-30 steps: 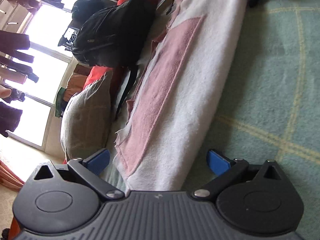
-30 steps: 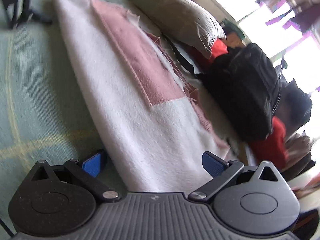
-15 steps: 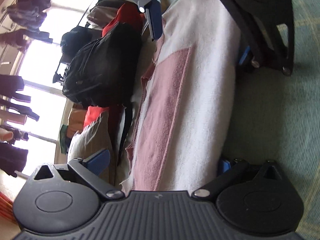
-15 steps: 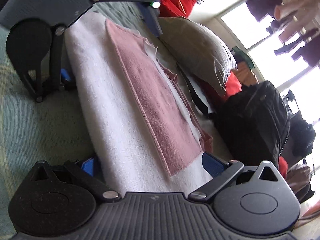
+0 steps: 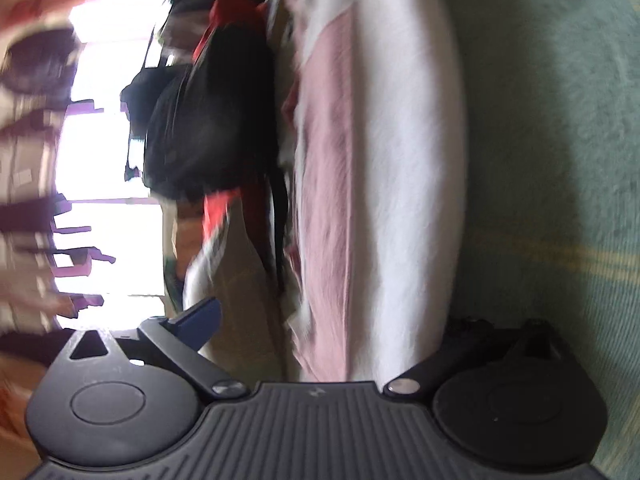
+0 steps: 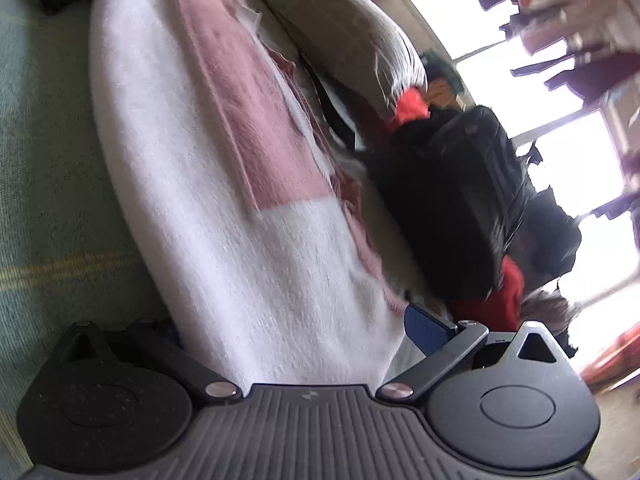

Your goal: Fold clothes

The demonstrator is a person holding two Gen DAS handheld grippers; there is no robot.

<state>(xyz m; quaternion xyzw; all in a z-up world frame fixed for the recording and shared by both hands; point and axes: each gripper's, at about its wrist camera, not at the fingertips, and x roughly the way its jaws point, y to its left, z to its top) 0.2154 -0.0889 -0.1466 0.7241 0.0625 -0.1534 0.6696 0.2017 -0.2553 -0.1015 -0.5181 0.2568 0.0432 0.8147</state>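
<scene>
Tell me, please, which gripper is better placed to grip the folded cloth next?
Right, probably: the right gripper straddles the folded cloth, jaws open; the left gripper does too but looks blurred.

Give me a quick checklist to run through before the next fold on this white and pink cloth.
1. Left gripper straddles the cloth end: ok.
2. Right gripper straddles its end: ok.
3. Either gripper actually clamped on fabric: cannot tell, one finger on each is hidden.
4. Cloth lying flat as a long strip on the green bedcover: ok.
5. Black backpack and pillow clear of the cloth: not ok, crowded against its far edge.
</scene>
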